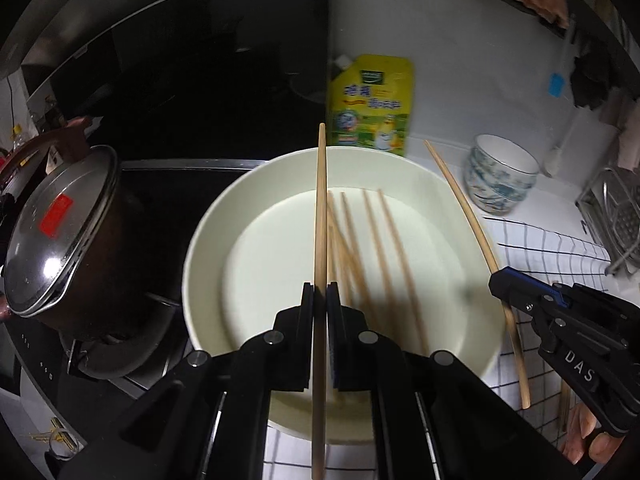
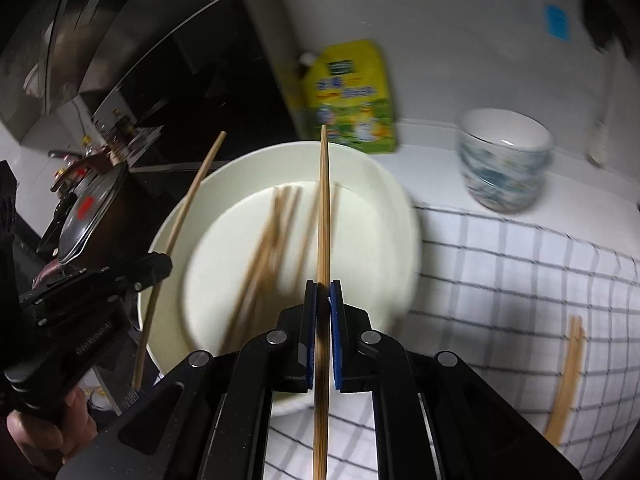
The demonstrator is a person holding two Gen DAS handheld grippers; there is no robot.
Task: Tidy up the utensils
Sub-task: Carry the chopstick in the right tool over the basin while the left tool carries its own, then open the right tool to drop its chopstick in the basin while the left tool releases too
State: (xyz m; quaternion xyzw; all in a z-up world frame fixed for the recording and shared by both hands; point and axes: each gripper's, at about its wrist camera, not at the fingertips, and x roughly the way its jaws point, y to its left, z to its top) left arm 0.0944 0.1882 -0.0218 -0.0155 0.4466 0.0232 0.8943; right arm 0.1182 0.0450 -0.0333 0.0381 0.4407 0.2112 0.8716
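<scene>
Each gripper grips one wooden chopstick above a white plate [image 1: 208,232]. My left gripper [image 1: 320,290] is shut on a chopstick [image 1: 321,200] that points away over the plate. To its right, my right gripper [image 1: 496,280] pinches a second chopstick [image 1: 464,208] beside the plate's rim. The right wrist view shows the right gripper [image 2: 323,286] shut on its chopstick [image 2: 324,200], and the left gripper [image 2: 162,266] at the left with its own stick [image 2: 192,196]. Several loose chopsticks [image 1: 384,248] lie in the plate [image 2: 396,208]. Two more chopsticks [image 2: 568,372] rest on the checked cloth.
A dark pot with a glass lid [image 1: 60,232] stands left of the plate on the black hob. A yellow pouch [image 1: 370,108] leans on the wall behind. A blue-patterned bowl [image 1: 500,176] sits at the back right, a metal rack [image 1: 616,220] beyond it. White checked cloth [image 2: 520,280] covers the counter.
</scene>
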